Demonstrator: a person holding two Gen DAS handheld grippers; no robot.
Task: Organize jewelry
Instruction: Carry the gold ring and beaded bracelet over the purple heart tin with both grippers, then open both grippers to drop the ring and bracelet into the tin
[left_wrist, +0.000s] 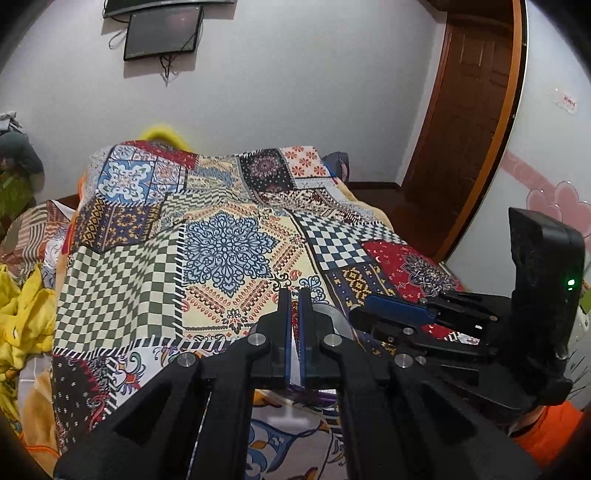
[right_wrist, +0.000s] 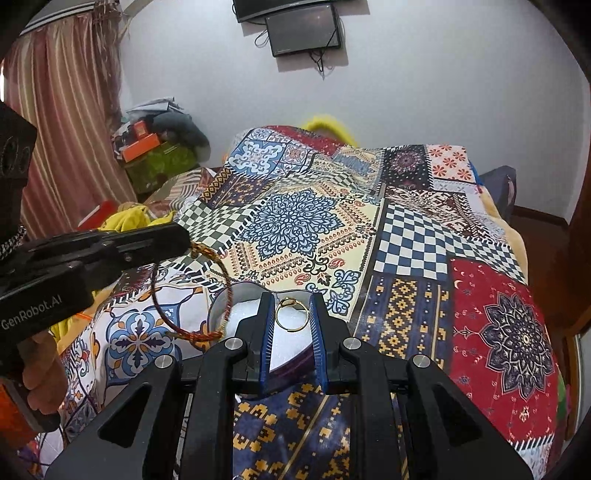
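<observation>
A patchwork bedspread (right_wrist: 406, 236) of checks, medallions and red panels covered the bed, with yellow cloth (left_wrist: 22, 317) heaped at its left edge and a dark wall-mounted screen (right_wrist: 304, 31) hanging above on the white wall. A brown wooden door (left_wrist: 469, 122) stood to the right, and striped pink curtains (right_wrist: 62, 110) hung on the left beside a pile of boxes and clothes (right_wrist: 159, 147).

A small round box with a white padded inside (right_wrist: 243, 317) sat on the bedspread just ahead of the right gripper (right_wrist: 293, 314). A thin gold ring (right_wrist: 290, 317) lay on the padding, between the right gripper's blue-padded fingers (right_wrist: 267, 325), which stood apart and did not touch it.

The left gripper (left_wrist: 294, 306) reached in from the left with its fingers pressed nearly together on a braided red-and-gold cord bracelet (right_wrist: 218, 288). The bracelet hung from the fingertips, its loop drooping over the box's left rim.
</observation>
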